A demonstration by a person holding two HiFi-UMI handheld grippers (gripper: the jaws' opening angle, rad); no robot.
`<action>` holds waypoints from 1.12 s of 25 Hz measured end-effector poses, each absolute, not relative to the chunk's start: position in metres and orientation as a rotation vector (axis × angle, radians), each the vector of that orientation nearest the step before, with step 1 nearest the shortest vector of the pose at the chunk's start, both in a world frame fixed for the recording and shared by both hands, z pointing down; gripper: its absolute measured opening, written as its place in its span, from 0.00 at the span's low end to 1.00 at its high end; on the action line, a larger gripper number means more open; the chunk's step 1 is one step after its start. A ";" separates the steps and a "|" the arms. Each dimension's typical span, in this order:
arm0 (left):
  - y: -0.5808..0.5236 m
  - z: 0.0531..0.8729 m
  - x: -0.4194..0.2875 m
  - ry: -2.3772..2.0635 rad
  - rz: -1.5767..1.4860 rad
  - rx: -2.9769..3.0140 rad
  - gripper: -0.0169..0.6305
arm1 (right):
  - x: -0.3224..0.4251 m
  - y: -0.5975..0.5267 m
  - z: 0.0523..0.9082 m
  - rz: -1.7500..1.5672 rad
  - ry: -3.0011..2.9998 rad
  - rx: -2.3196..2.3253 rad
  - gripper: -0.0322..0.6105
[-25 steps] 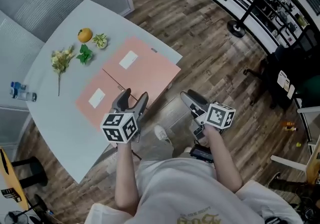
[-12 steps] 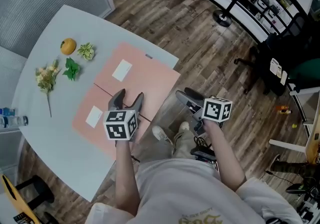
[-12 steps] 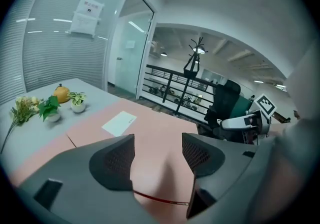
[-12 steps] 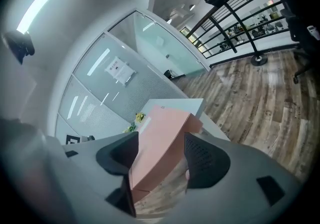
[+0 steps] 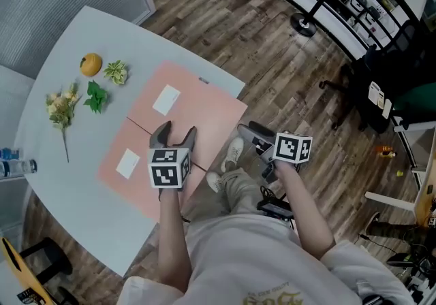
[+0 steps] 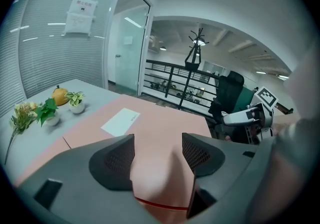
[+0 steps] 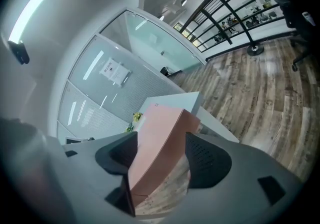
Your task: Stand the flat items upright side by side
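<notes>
We hold the left gripper (image 6: pixel 157 148) low over the pink surface. Its jaws stand apart with nothing pinched; only pink shows through the gap. We cannot tell whether it touches the surface.

The right gripper (image 7: pixel 160 148) is off the table's (image 5: pixel 61 188) near edge, over the wooden floor (image 5: pixel 286 72). Its jaws are opening. A pink box corner shows in the gap, but it lies farther off and the pads press on nothing.

One shoe (image 5: pixel 232 152) shows between the two grippers, below them.

Task items: two pink flat boxes lie flat on the table, none upright. They sit side by side with long edges touching along a dark seam.
- The near pink box (image 5: pixel 146 191) sits at the table edge closest to us, with a white label (image 5: pixel 127 163) on top.
- The far pink box (image 5: pixel 204 113) is just past it, its own white label (image 5: pixel 165 99) on top. Its corner reaches the table's right edge.
- The left gripper sits about at the seam, on our side of the boxes.

Beyond the boxes, well apart from them:
- green leafy sprig (image 5: pixel 97 97)
- flower bunch (image 5: pixel 60 105)
- small potted plant (image 5: pixel 116 71)
- orange (image 5: pixel 90 64), beside the potted plant

A water bottle (image 5: pixel 13 164) lies at the table's left edge. Farthest off on the floor: a black office chair (image 5: pixel 381 86).
</notes>
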State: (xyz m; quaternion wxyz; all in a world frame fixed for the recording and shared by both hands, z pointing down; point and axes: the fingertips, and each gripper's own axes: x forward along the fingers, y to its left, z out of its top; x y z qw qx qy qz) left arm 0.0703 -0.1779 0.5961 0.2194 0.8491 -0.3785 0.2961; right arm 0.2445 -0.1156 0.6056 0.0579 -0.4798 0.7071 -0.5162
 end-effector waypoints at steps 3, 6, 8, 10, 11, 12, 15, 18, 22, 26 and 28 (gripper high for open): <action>-0.176 0.602 0.073 -1.029 0.852 2.334 0.47 | 0.239 -0.116 0.616 -1.603 2.147 -1.435 0.51; -0.179 0.609 0.073 -1.031 0.871 2.325 0.47 | 0.238 -0.121 0.628 -1.629 2.153 -1.428 0.52; -0.185 0.611 0.072 -1.046 0.894 2.327 0.47 | 0.240 -0.127 0.634 -1.641 2.131 -1.415 0.52; -0.188 0.614 0.068 -1.068 0.930 2.328 0.47 | 0.238 -0.130 0.639 -1.657 2.119 -1.391 0.53; -0.188 0.616 0.067 -1.072 0.948 2.327 0.47 | 0.236 -0.131 0.642 -1.664 2.116 -1.382 0.53; -0.188 0.618 0.066 -1.070 0.961 2.325 0.47 | 0.236 -0.132 0.644 -1.669 2.109 -1.373 0.54; -0.188 0.620 0.069 -1.061 0.965 2.325 0.47 | 0.235 -0.137 0.650 -1.684 2.084 -1.344 0.55; -0.188 0.622 0.071 -1.063 0.967 2.326 0.47 | 0.236 -0.142 0.655 -1.699 2.068 -1.306 0.55; -0.186 0.623 0.072 -1.048 0.945 2.312 0.47 | 0.234 -0.148 0.656 -1.695 2.032 -1.256 0.56; -0.187 0.627 0.073 -1.049 0.960 2.308 0.47 | 0.228 -0.147 0.666 -1.794 1.936 -1.191 0.58; -0.186 0.629 0.073 -1.052 0.975 2.309 0.47 | 0.225 -0.150 0.666 -1.781 1.956 -1.151 0.58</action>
